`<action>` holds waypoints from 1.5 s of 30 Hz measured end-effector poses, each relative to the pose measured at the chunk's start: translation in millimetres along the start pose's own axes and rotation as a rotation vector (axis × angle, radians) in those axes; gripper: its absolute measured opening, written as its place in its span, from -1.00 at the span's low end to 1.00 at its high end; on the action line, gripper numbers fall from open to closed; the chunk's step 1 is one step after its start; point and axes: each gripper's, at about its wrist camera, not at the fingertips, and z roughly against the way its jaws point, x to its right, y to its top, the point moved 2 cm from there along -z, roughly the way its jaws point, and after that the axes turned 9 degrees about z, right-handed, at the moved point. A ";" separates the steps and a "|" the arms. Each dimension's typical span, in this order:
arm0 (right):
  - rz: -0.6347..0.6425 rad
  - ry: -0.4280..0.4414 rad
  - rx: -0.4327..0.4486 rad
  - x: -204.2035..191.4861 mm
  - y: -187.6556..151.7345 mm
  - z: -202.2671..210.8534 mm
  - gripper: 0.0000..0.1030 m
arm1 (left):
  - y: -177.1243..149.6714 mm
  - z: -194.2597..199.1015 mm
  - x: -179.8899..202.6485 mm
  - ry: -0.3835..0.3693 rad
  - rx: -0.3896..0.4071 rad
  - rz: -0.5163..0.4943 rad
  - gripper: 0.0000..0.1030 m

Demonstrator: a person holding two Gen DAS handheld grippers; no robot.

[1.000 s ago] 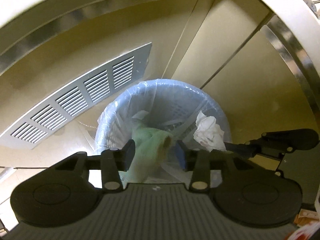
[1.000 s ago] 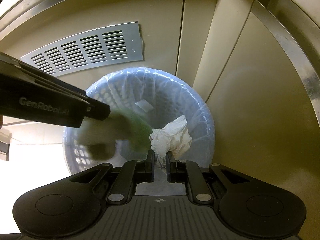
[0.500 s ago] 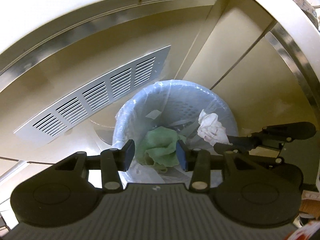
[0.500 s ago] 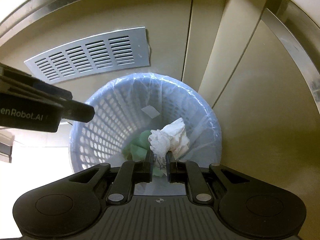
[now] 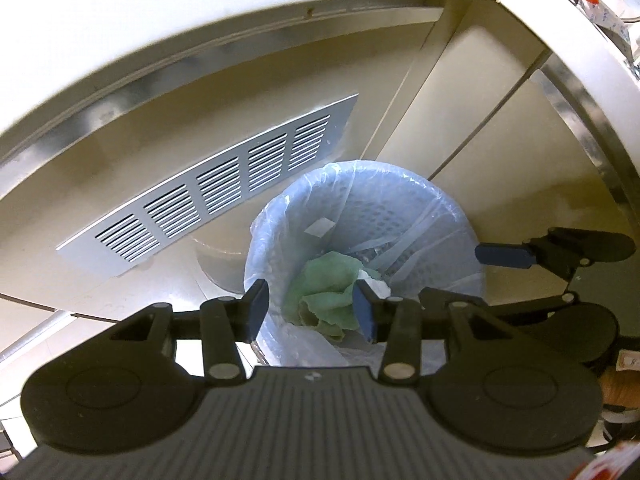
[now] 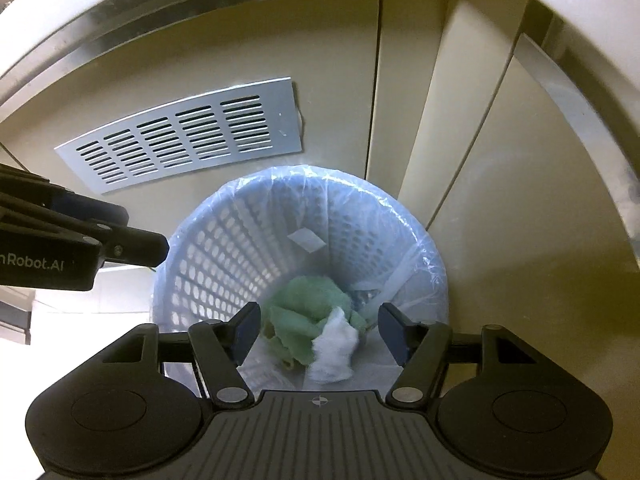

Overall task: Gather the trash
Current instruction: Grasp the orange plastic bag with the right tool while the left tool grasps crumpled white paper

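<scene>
Your right gripper [image 6: 316,330] jaws are opening, nothing between the pads; a second ago they were pinched on the white tissue wad [image 6: 334,346]. That wad now lies in the lined basket [image 6: 208,256], touching the green cloth [image 6: 308,312] at its 5 o'clock. Your left gripper [image 5: 310,308], at 9 o'clock in the right view, stands part-open and empty above the rim. Both pieces binned. Judgement: this drop is done; go for further trash.
</scene>
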 end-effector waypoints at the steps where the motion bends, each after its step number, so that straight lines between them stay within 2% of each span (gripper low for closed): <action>1: 0.002 -0.001 0.003 -0.9 0.5 3.1 0.26 | -0.1 2.8 -0.3 -0.003 0.005 -0.001 -0.19; 8: 0.013 -0.004 0.066 -5.0 12.9 40.9 0.26 | -0.7 32.9 5.6 -0.025 0.068 -0.030 -0.14; 16: 0.048 -0.030 0.244 -8.1 38.6 124.5 0.26 | 8.3 92.7 23.5 -0.130 0.188 -0.115 -0.02; 21: 0.067 -0.104 0.373 1.7 55.2 169.1 0.27 | 28.6 131.5 39.3 -0.169 0.313 -0.168 0.12; 25: 0.106 -0.173 0.447 16.4 77.8 196.3 0.27 | 59.3 150.7 48.8 -0.169 0.414 -0.175 0.29; 26: 0.120 -0.186 0.457 22.7 83.1 202.1 0.33 | 68.4 152.9 51.3 -0.161 0.436 -0.178 0.32; 27: 0.136 -0.195 0.461 27.2 89.6 203.9 0.46 | 78.2 153.3 52.7 -0.149 0.453 -0.182 0.33; 29: 0.177 -0.217 0.468 37.4 101.4 205.4 0.55 | 100.0 153.0 58.7 -0.122 0.478 -0.193 0.38; 30: 0.201 -0.226 0.469 42.3 105.2 204.9 0.56 | 109.2 150.1 60.2 -0.110 0.482 -0.209 0.52; 31: 0.227 -0.229 0.468 47.1 111.3 203.9 0.56 | 118.4 146.5 62.8 -0.096 0.485 -0.228 0.55; 38: 0.409 -0.227 0.389 84.8 135.7 181.4 0.57 | 166.6 115.2 71.1 -0.030 0.452 -0.390 0.56; 45: 0.582 -0.221 0.286 110.7 154.0 157.2 0.57 | 185.8 95.8 73.5 -0.008 0.384 -0.521 0.56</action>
